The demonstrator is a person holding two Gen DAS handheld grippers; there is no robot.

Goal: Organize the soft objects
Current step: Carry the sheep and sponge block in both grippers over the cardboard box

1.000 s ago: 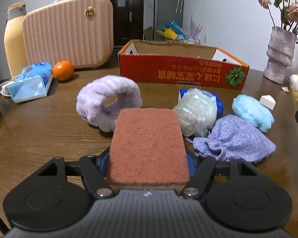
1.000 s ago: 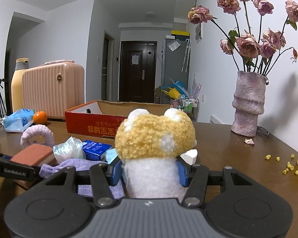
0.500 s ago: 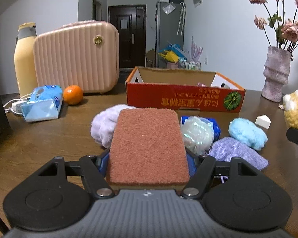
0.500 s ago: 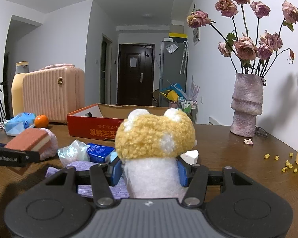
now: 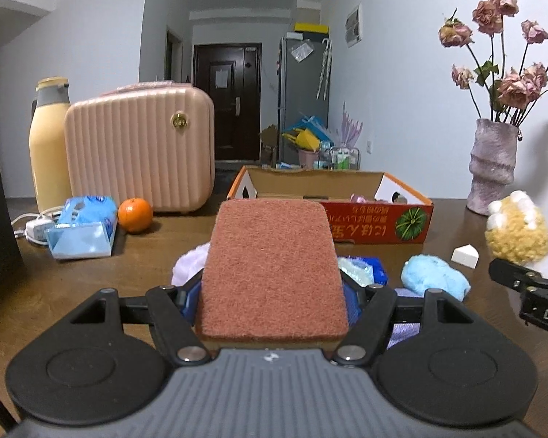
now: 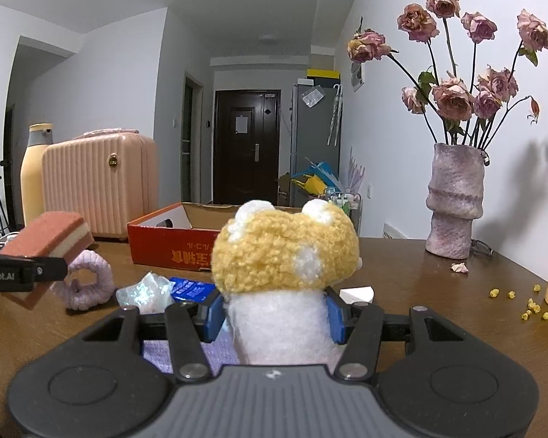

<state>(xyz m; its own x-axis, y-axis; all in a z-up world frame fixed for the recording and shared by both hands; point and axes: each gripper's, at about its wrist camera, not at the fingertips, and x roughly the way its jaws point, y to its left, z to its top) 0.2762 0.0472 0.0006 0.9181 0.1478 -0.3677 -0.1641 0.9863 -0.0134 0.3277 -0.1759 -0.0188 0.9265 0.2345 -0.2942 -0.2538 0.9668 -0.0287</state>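
While clear of the table (image 5: 73,292), left fingers (image 5: 354,303) around sponge (image 5: 274,270).

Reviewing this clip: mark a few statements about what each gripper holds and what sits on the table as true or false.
1. The left gripper is shut on the sponge. True.
2. The right gripper is empty. False: it is shut on the yellow plush toy.
3. The orange lies inside the red cardboard box. False: it sits on the table beside the pink suitcase.
4. The vase stands upright with dried roses in it. True.
5. The sponge rests on the table. False: it is held above it.
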